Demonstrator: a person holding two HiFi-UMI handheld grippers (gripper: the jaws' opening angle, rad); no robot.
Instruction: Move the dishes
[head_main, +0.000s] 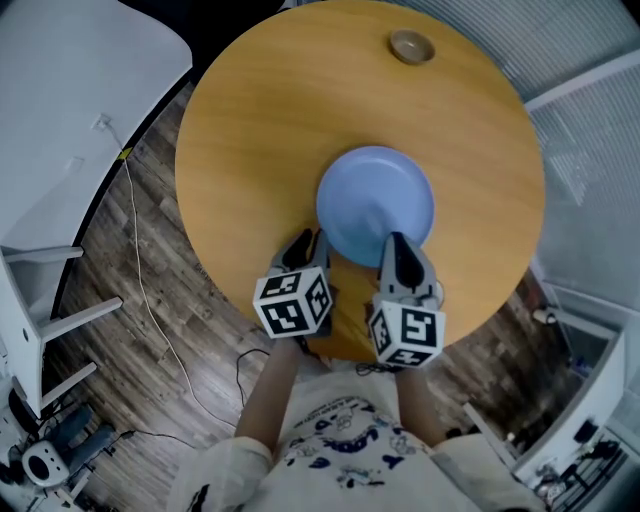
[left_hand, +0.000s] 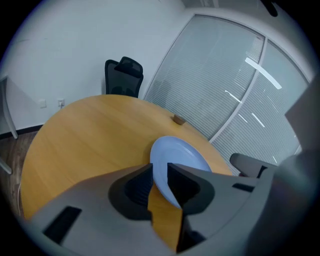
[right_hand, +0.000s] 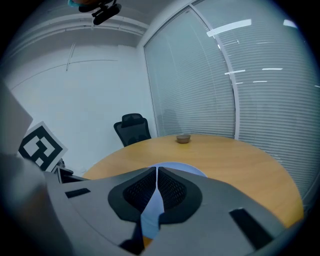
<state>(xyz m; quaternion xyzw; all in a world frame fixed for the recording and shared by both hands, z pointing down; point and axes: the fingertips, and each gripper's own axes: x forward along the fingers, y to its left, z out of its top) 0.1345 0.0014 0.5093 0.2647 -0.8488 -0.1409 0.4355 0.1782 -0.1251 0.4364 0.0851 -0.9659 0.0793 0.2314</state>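
A light blue plate (head_main: 375, 200) lies flat in the middle of the round wooden table (head_main: 260, 110). A small brown bowl (head_main: 411, 46) stands at the table's far side. My left gripper (head_main: 312, 243) sits at the plate's near-left rim with its jaws a narrow gap apart. In the left gripper view (left_hand: 159, 172) the plate's rim (left_hand: 161, 175) shows in that gap, and whether it is touched I cannot tell. My right gripper (head_main: 396, 242) is over the plate's near rim, its jaws shut tip to tip on nothing. The blue plate (right_hand: 152, 207) shows below the right gripper (right_hand: 156, 172).
A black office chair (left_hand: 124, 75) stands beyond the table's far edge. Glass walls with blinds (right_hand: 200, 75) run past the table. A white desk (head_main: 70, 90) and a cable (head_main: 140, 280) on the wood floor lie to the left.
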